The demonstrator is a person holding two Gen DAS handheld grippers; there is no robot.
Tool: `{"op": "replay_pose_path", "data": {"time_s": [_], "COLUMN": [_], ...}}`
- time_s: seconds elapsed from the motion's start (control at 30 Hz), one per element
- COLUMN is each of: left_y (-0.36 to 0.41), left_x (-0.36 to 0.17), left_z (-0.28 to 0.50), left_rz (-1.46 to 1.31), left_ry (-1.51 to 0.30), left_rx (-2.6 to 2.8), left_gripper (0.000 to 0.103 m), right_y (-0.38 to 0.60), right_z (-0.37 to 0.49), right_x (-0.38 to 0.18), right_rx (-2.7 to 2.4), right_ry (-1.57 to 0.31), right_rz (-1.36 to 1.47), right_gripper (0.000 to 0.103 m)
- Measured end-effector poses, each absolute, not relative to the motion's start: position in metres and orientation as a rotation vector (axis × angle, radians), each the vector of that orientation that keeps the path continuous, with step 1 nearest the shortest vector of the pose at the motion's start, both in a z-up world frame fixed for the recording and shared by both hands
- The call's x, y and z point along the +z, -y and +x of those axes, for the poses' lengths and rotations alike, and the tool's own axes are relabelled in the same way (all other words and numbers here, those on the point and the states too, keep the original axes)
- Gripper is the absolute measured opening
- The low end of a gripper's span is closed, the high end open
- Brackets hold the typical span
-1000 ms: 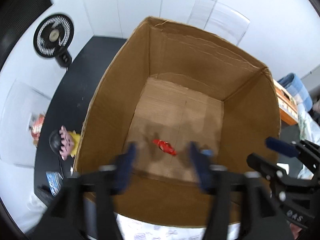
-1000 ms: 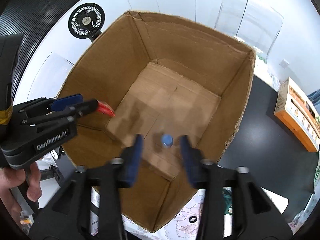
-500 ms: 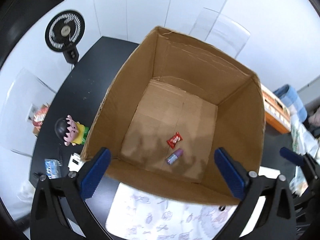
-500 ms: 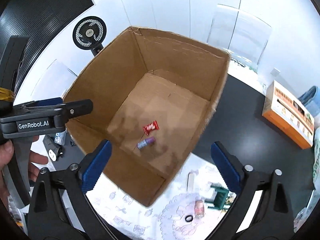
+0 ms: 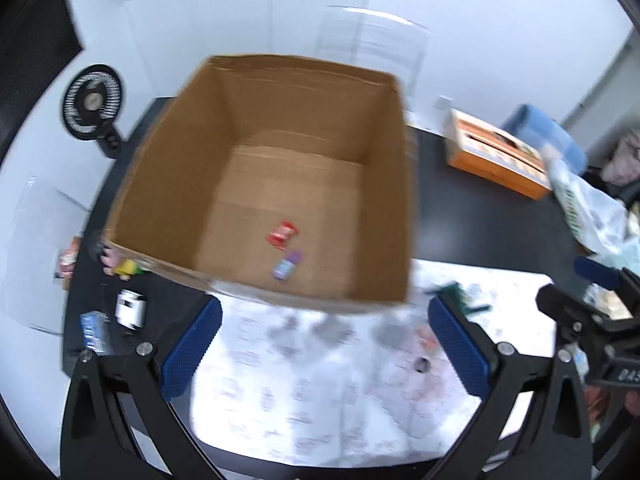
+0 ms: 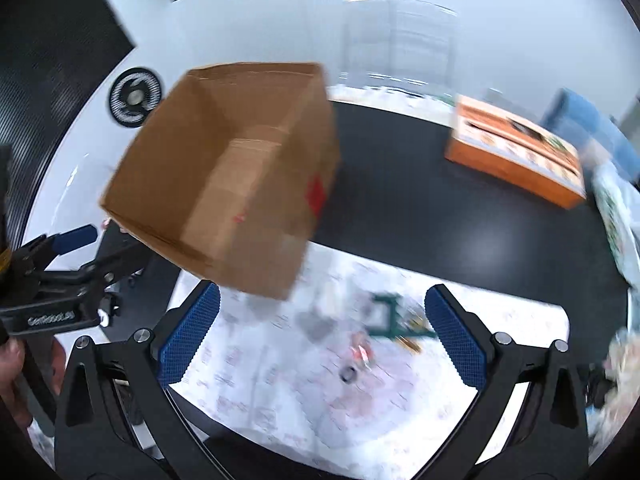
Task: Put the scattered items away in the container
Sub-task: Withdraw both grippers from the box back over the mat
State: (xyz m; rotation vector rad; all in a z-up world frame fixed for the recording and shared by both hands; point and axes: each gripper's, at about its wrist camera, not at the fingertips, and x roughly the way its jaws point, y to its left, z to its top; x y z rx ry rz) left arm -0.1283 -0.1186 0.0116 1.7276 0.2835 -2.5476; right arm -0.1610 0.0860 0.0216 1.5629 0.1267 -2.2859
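Swinging fast, your left gripper (image 5: 324, 344) and right gripper (image 6: 320, 332), both spread wide and empty, risk clipping the cardboard box (image 6: 224, 168) at eleven o'clock; remaining clutter, the green piece (image 6: 390, 318), sits at twelve.

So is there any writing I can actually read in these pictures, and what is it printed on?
"GenRobot.AI": on the side of the left gripper, seen from the right wrist camera, blurred but legible.
"BAS": cut-off letters on the right gripper, at the edge of the left wrist view.
Orange box: printed, too blurred to read.
White patterned mat: printed, too blurred to read.
Red mark on the cardboard box: unreadable.
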Motion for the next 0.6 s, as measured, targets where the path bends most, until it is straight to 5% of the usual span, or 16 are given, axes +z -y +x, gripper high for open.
{"op": "replay_pose_path", "data": {"time_s": [0.6], "left_y": [0.001], "left_x": [-0.039], "left_z": [-0.083], "left_rz": [1.996], "left_ry": [-0.146], "left_rx": [-2.511], "left_gripper": [0.103], "right_y": [-0.233], "right_z": [-0.086], "right_x": [-0.03], "right_rx": [-2.376], "right_ry": [0.11], "right_rz": [1.825], "right_gripper": [0.103]}}
